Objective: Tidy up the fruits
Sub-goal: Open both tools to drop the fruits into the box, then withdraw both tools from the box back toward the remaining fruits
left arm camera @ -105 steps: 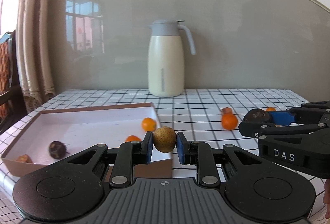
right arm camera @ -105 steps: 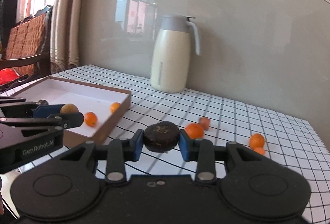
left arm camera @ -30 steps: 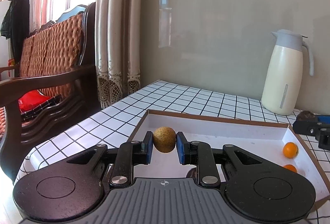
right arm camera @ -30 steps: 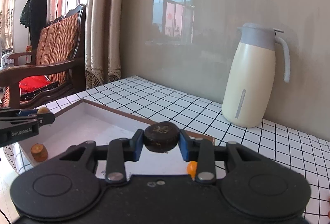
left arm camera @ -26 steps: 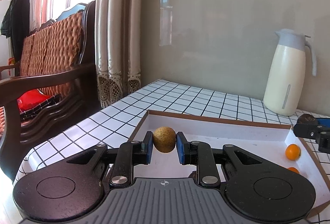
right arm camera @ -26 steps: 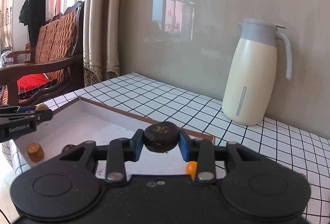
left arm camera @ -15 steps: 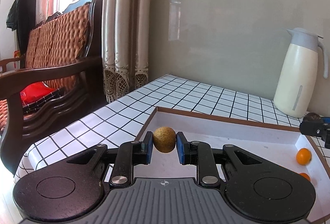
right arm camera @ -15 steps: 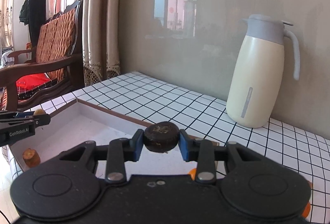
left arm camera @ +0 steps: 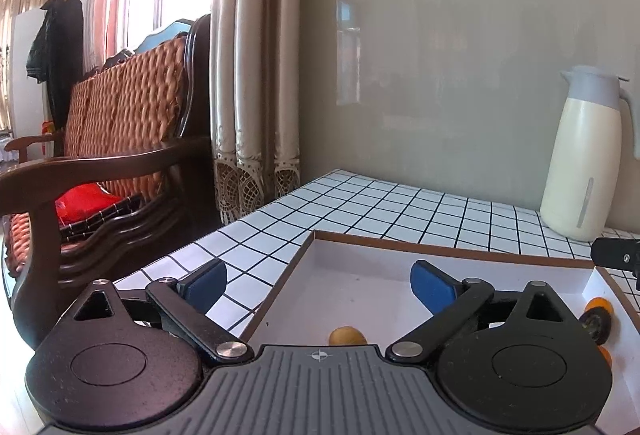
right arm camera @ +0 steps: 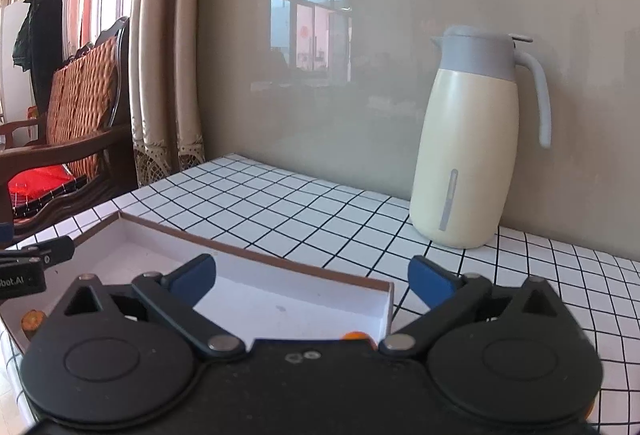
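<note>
My left gripper [left arm camera: 319, 285] hangs over the near left corner of the white, brown-rimmed box [left arm camera: 440, 249]; its jaws are opening and nothing is between them. The yellow-brown fruit [left arm camera: 347, 336] lies on the box floor just below it, half hidden by the gripper body. My right gripper [right arm camera: 312, 281] is over the box's right end [right arm camera: 260, 255]; its jaws are opening too, with nothing between them. A dark round fruit [left arm camera: 598, 323] lies by an orange [left arm camera: 599, 305] at the box's right side. The right gripper's tip [left arm camera: 616, 255] shows in the left wrist view.
A cream thermos jug [right arm camera: 472, 143] stands at the back on the checked tablecloth [right arm camera: 320, 203]. A small orange-brown fruit [right arm camera: 33, 319] sits in the box's left end. A wooden wicker chair [left arm camera: 120, 139] and curtains stand beyond the table's left edge.
Both grippers went from shut to wide open. The yellow-brown fruit dropped out of the left one into the box, and the dark fruit left the right one.
</note>
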`<state>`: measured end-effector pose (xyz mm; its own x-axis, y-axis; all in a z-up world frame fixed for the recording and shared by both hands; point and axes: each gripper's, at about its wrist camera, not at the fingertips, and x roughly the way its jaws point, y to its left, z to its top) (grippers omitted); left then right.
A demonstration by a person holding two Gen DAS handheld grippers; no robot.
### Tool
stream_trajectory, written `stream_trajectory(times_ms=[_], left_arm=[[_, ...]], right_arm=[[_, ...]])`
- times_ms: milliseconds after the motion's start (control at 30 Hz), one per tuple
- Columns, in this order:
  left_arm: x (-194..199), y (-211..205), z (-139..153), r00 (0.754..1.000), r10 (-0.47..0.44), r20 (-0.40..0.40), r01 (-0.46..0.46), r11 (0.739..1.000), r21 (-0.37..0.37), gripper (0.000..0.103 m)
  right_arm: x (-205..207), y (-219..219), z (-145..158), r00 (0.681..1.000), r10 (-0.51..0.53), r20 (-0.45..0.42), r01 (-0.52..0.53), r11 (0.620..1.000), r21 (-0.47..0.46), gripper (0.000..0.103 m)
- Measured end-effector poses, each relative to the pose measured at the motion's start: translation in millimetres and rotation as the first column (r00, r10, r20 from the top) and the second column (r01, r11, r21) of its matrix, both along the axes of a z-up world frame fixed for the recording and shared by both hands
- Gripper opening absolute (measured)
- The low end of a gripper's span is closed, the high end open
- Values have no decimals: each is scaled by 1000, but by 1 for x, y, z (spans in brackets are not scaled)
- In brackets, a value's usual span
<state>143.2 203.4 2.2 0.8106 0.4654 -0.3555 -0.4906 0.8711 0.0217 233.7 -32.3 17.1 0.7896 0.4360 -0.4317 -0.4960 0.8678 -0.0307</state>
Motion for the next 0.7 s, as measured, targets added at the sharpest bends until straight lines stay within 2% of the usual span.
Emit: stream_trajectory(times_ms=[467, 700], left_arm=[[-3, -7, 1, 1000, -21, -8, 21, 1000, 16, 99], [-19, -27, 9, 998, -59, 22, 58, 998, 39, 99]], right_arm=[[-5, -2, 3, 1000, 3, -9, -3, 1000, -3, 97], [-23, -20, 10, 1000, -8, 18, 8, 1000, -10, 97]])
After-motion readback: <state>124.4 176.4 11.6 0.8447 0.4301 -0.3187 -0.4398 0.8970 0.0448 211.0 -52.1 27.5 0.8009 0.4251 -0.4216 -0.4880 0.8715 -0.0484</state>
